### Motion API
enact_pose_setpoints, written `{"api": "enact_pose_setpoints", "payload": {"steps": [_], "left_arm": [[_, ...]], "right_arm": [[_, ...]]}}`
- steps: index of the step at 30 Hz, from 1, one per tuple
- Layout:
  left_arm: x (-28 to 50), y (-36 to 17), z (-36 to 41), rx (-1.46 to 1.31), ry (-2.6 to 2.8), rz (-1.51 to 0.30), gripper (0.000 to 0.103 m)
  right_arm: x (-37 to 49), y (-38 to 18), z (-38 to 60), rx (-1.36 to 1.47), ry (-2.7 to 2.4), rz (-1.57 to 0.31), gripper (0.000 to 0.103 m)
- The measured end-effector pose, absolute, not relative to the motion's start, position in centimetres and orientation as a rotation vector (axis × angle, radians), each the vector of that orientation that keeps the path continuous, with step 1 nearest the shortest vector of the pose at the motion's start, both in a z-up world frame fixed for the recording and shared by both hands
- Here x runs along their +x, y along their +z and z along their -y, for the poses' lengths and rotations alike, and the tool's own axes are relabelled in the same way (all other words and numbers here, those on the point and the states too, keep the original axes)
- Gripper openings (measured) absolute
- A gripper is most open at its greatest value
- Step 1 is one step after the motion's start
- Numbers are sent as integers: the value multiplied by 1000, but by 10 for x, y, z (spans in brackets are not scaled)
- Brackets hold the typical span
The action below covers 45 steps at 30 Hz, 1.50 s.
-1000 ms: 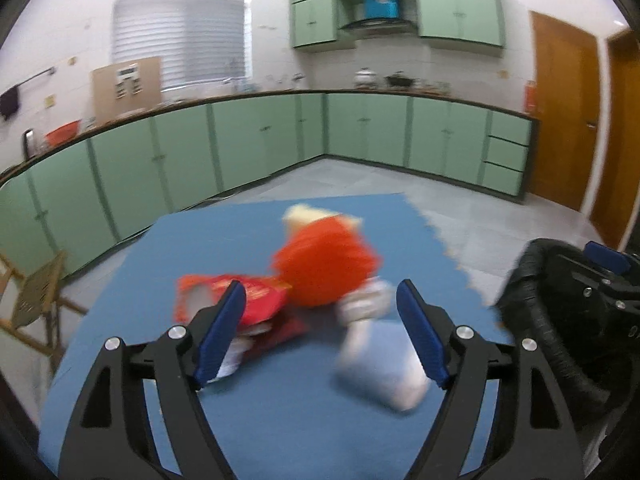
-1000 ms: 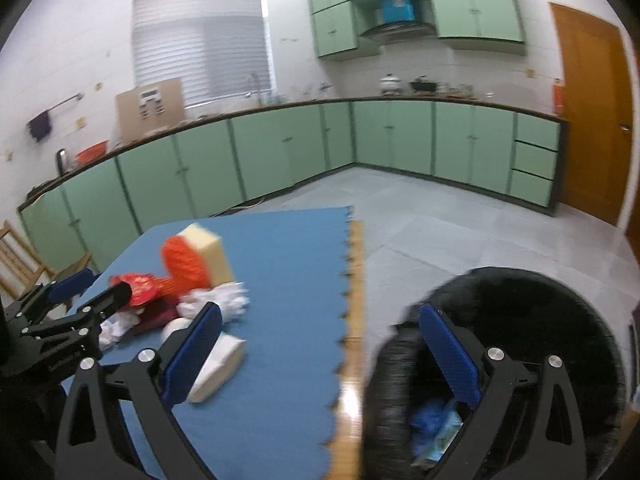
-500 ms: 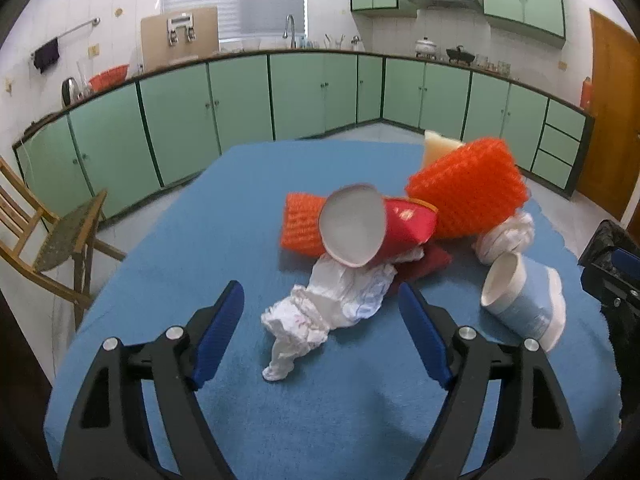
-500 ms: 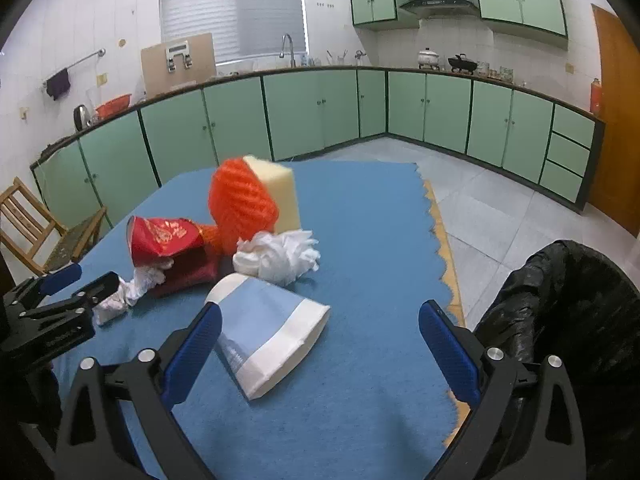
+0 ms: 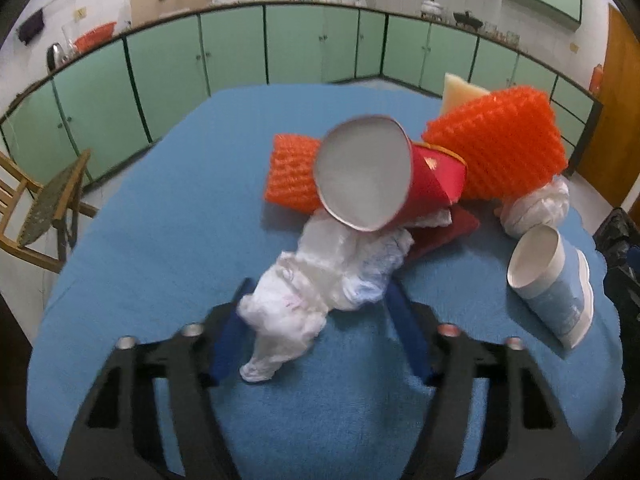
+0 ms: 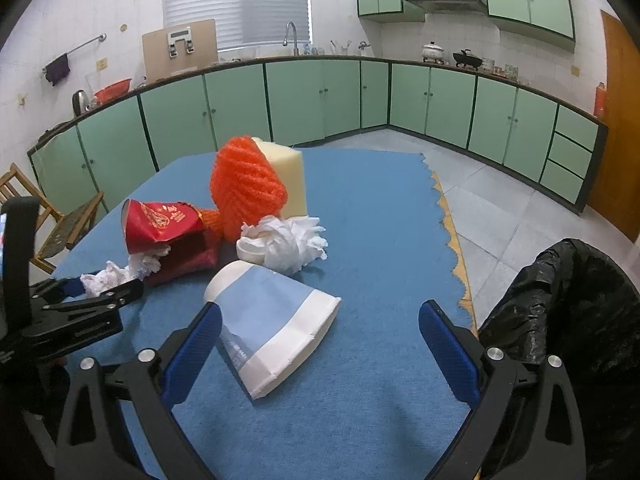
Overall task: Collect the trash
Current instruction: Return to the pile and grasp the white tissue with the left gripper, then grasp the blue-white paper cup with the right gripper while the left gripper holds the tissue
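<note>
A pile of trash lies on the blue mat (image 5: pixel 168 216). A crumpled white tissue (image 5: pixel 320 276) lies between the fingers of my left gripper (image 5: pixel 316 320), which is open around it and narrower than before. Behind it are a red paper cup (image 5: pixel 372 172) on its side, orange foam netting (image 5: pixel 500 148), a yellow sponge (image 6: pixel 286 178), and another tissue wad (image 6: pixel 286 242). A blue-and-white paper cup (image 6: pixel 272 324) lies on its side just ahead of my open, empty right gripper (image 6: pixel 320 344).
A black trash bag (image 6: pixel 568 300) stands open on the floor at the right of the mat. A wooden chair (image 5: pixel 36 204) stands at the left. Green cabinets line the walls behind.
My left gripper moved forward over the white tissue and its fingers have begun closing around it. The right gripper moved slightly closer to the blue cup.
</note>
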<state>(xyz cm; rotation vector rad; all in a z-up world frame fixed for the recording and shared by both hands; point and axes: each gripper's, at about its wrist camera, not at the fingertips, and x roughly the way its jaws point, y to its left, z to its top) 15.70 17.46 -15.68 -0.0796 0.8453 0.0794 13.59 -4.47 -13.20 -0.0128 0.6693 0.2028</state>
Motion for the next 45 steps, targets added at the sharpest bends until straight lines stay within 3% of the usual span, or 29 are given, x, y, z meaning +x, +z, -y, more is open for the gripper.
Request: {"api": "enact_pose_setpoints", "payload": {"steps": [2,4,8,18,32,45], "left_arm": [[158,-159,-177,-92,69,-858,33],[157,-158,-179,-102,71,-854,23],[147,-152,-183,-132,75,-826,16],[107,-129,-165,-143,66,-754,15],[110,-130,-137,-94,22,-753,15],[109,-129,-138,-73,60,-722,15]], "right_arm": [[136,-133,43,-12,208,-674,97],[137,-135,41,-17,214,-680,97],[138,-139,37,-25,214,-694,97],[143,-155,27,-65,205,-756,97],[143,-160,47,-137,99,-774,97],[153,-144,42,16,186,-728,97]]}}
